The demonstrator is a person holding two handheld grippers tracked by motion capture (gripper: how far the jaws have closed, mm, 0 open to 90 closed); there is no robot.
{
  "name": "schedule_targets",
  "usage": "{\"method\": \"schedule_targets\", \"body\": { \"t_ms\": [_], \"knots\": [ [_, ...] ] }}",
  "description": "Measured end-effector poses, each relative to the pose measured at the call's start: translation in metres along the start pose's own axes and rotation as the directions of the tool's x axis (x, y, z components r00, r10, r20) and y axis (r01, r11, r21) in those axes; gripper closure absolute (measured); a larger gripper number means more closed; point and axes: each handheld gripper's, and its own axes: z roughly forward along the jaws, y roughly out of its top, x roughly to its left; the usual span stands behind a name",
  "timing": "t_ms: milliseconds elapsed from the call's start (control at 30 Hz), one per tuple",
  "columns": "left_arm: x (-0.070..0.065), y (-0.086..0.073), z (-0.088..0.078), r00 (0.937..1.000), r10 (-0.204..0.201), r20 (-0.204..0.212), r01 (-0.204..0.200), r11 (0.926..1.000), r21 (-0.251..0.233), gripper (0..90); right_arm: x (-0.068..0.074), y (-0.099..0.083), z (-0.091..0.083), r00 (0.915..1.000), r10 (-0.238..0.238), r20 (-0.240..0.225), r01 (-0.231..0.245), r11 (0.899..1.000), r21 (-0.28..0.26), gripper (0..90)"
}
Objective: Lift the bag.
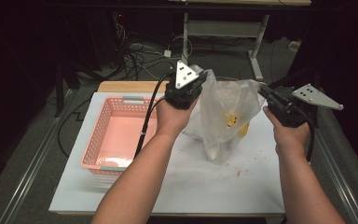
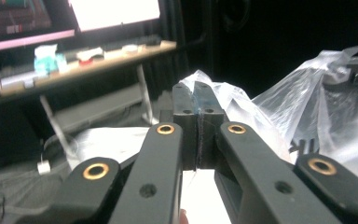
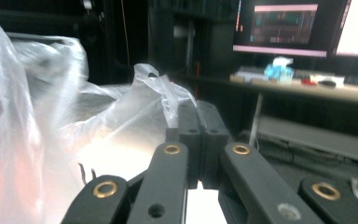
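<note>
Clear plastic bag (image 1: 224, 116) held up over the white worktop (image 1: 186, 182), mouth stretched between 2 grippers, probably to keep it open above the yellow items (image 1: 233, 122) inside. Left gripper (image 1: 196, 78) clenched on 1 rim edge, right gripper (image 1: 264, 90) clenched on the opposite edge. Pink basket (image 1: 103, 135) beside, apart from the bag.

A white bench (image 1: 182, 182) carries a pink plastic basket (image 1: 116, 135), which sits below and to the left of the left jaws. Under both pairs of jaws, the clear plastic bag (image 1: 223, 116) has its bottom resting on the bench. Small reddish crumbs (image 1: 238, 172) lie scattered beneath the right jaws, near the bag.
</note>
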Motion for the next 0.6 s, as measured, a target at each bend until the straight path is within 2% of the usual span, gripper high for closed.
{"method": "schedule_targets", "body": {
  "t_ms": [167, 267, 333, 400, 500, 567, 600],
  "knots": [
    [0.000, -0.022, -0.014, 1.0000, 0.003, 0.006, -0.003, 0.9994, 0.034, 76.3, -0.004, -0.018, 0.006, 1.0000, 0.010, 0.002, -0.010, 0.999, 0.046, 90.0],
    [0.003, -0.027, -0.029, 0.9981, -0.048, 0.040, 0.046, 0.9983, 0.035, 62.7, -0.004, -0.021, 0.003, 0.9999, 0.013, -0.010, -0.012, 0.999, 0.046, 90.0],
    [0.002, -0.029, -0.042, 0.9976, -0.052, 0.045, 0.051, 0.9981, 0.035, 53.6, -0.003, -0.020, 0.000, 0.9997, 0.013, -0.018, -0.013, 0.999, 0.042, 87.9],
    [0.004, -0.032, -0.055, 0.9973, -0.051, 0.053, 0.050, 0.9984, 0.028, 49.0, -0.002, -0.018, -0.006, 0.9993, 0.015, -0.035, -0.014, 0.999, 0.035, 85.0],
    [0.006, -0.039, -0.078, 0.9942, -0.080, 0.072, 0.078, 0.9965, 0.031, 40.5, 0.000, -0.015, -0.020, 0.9985, 0.010, -0.055, -0.009, 1.000, 0.017, 78.6],
    [0.008, -0.046, -0.096, 0.9893, -0.089, 0.116, 0.089, 0.9960, 0.009, 37.5, 0.003, -0.014, -0.031, 0.9980, 0.016, -0.062, -0.017, 1.000, -0.007, 75.8],
    [0.008, -0.048, -0.103, 0.9881, -0.093, 0.122, 0.093, 0.9956, 0.007, 35.5, 0.005, -0.014, -0.036, 0.9978, 0.014, -0.065, -0.015, 1.000, -0.015, 74.0]
  ]
}}
